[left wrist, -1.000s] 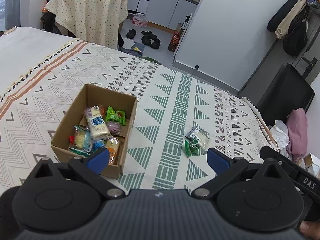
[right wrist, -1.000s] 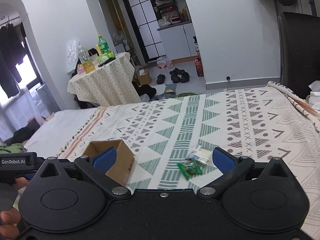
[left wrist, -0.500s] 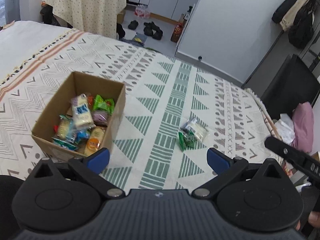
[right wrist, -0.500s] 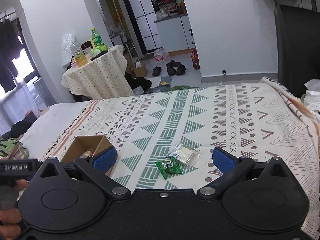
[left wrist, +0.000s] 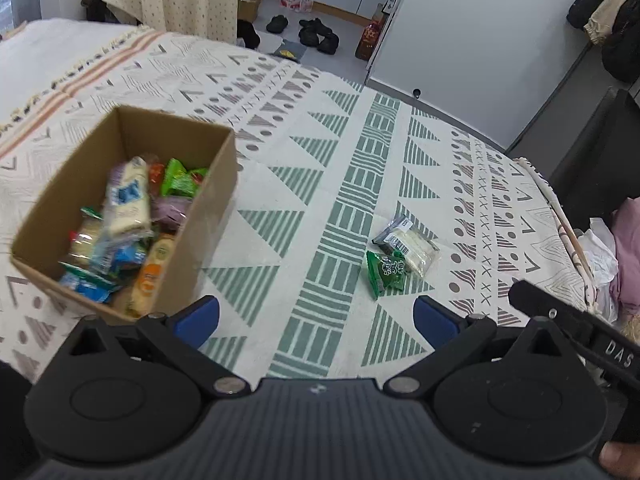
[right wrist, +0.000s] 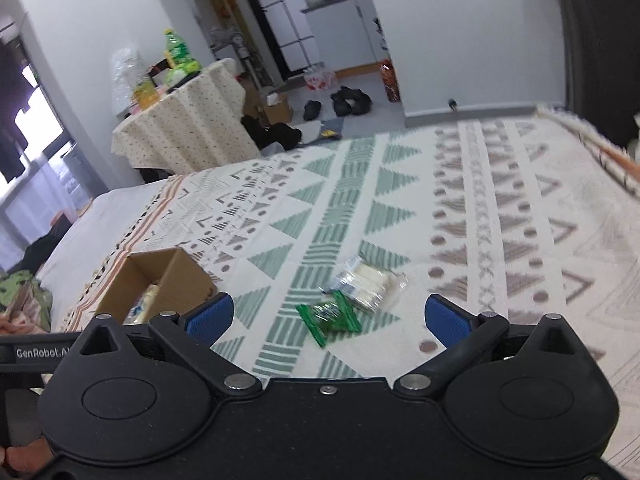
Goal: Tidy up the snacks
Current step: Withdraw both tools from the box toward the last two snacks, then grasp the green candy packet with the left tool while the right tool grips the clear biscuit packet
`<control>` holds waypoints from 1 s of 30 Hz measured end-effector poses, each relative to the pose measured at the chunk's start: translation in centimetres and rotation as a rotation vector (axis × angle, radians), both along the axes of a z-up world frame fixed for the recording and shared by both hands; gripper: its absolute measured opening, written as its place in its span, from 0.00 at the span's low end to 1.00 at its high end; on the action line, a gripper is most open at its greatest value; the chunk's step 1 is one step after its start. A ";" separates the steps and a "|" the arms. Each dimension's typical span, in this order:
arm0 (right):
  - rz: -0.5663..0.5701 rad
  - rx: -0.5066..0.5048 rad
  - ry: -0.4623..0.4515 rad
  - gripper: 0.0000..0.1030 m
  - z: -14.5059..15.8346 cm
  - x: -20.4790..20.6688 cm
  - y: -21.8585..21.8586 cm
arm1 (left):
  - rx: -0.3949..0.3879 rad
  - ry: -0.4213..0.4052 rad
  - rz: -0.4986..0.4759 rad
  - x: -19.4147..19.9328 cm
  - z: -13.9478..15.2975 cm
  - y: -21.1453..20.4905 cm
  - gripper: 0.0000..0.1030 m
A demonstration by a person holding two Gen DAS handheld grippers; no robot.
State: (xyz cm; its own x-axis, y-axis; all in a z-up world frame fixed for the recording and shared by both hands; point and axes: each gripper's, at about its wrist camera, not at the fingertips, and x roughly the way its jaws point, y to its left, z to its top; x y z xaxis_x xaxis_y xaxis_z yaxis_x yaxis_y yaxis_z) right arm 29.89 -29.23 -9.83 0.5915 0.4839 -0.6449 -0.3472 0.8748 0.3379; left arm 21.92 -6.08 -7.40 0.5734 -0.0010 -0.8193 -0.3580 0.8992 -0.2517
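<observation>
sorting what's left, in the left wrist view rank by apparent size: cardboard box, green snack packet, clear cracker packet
1. cardboard box, clearly largest
2. clear cracker packet
3. green snack packet

The two packets touch and look near alike, so that ranking is unsure.

- Setting: a lived-in home, a bedroom open to a small kitchen area.
- Bed: covered with a patterned cream, green and brown spread; it fills most of both views.
- Round table: draped in a dotted cloth, carrying drink bottles.
- Floor: dark shoes lie loose near the doorway.
- White cabinets and a counter stand beyond the doorway.
- Clothes hang on the right wall in the left wrist view.
</observation>
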 end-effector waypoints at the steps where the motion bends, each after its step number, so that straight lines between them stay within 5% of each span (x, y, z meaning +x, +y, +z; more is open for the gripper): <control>1: -0.012 -0.003 0.008 0.99 -0.4 0.3 -0.1 | -0.011 -0.001 0.004 0.3 -0.4 0.0 0.99; 13: -0.029 0.002 0.111 0.79 -4.5 4.8 0.6 | -0.118 0.031 0.033 5.4 -5.1 -1.0 0.84; 20: 0.021 -0.071 0.084 0.77 -5.7 7.0 2.0 | -0.156 0.075 0.049 8.6 -7.6 -1.8 0.70; 30: 0.015 -0.104 0.113 0.71 -7.4 8.7 1.1 | -0.182 0.113 0.045 11.8 -10.4 -3.2 0.66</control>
State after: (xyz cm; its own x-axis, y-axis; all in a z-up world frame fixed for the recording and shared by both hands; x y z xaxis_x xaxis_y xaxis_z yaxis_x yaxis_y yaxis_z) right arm 38.56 -28.16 -17.21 0.5052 0.4189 -0.7545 -0.3253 0.9022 0.2832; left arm 33.71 -9.31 -17.76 0.4806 -0.1312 -0.8671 -0.4323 0.8248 -0.3644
